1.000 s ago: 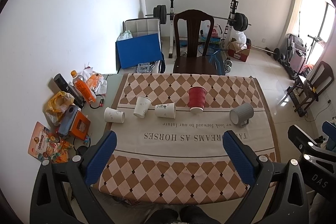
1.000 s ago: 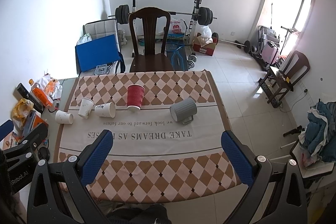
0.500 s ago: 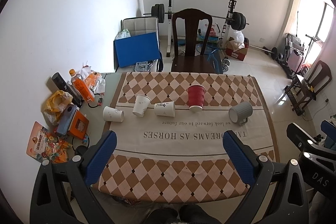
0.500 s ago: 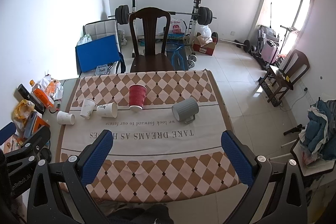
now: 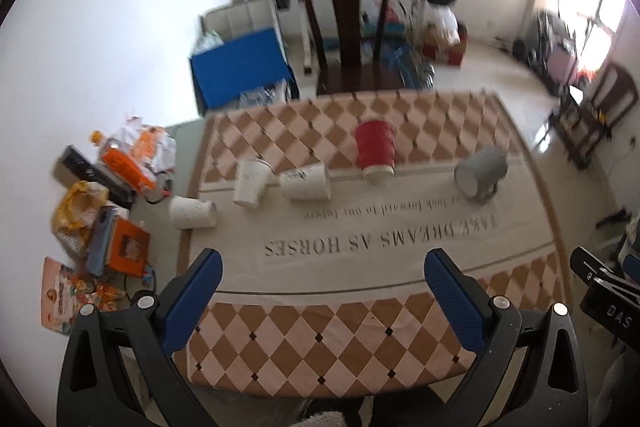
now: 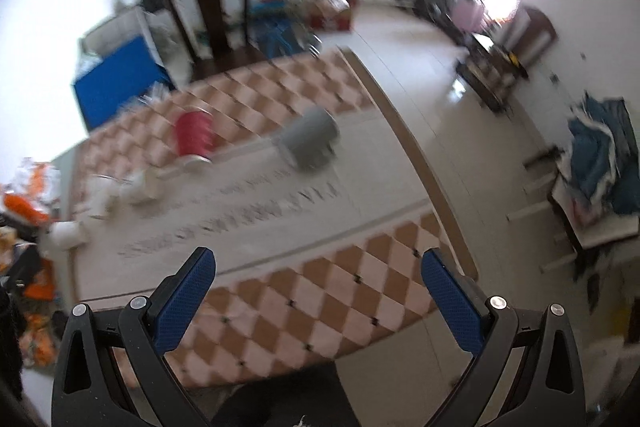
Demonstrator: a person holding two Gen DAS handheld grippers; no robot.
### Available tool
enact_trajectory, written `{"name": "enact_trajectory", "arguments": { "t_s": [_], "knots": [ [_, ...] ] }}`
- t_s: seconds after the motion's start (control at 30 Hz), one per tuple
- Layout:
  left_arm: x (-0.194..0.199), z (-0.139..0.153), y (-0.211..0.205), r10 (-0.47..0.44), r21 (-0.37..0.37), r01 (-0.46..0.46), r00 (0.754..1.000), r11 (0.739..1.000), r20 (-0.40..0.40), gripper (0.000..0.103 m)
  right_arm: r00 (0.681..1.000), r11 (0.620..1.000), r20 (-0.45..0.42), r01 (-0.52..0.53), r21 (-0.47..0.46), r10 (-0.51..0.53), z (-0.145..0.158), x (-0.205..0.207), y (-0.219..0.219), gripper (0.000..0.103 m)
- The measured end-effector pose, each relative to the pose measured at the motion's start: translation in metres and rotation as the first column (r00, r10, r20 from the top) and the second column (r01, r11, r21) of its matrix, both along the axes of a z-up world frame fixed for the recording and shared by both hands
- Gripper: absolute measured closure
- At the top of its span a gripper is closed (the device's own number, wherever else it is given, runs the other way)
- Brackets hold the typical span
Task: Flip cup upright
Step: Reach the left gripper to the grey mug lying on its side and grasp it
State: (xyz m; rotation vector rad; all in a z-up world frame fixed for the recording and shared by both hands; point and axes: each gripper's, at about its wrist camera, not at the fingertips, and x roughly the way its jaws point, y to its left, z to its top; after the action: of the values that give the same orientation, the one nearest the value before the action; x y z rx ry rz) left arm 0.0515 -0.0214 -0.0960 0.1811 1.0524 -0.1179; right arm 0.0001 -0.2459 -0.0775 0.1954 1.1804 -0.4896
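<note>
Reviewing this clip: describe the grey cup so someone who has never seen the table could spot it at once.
Find the checked tablecloth with printed lettering. A row of cups crosses it; the grey cup is at the row's right end, beyond the red cup. It is the only grey one, lying on its side, with a handle.

Red cup [image 5: 375, 149] ribbed paper; tablecloth [image 5: 360, 307] matt cloth; chair [image 5: 347, 27] glossy wood.

left tongs [image 5: 320, 287] spread (empty), right tongs [image 6: 318, 281] — likewise
</note>
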Motion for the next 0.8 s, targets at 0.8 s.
{"name": "enact_trajectory", "arguments": {
  "t_s": [0.8],
  "knots": [
    [0.167, -0.203, -0.316, -0.522, 0.161, 0.586, 0.794, 0.794, -0.312, 0.016, 0.927, 0.962, -0.353, 0.2, 0.187, -0.124, -0.267, 0.1, -0.24, 0.022]
  ]
}}
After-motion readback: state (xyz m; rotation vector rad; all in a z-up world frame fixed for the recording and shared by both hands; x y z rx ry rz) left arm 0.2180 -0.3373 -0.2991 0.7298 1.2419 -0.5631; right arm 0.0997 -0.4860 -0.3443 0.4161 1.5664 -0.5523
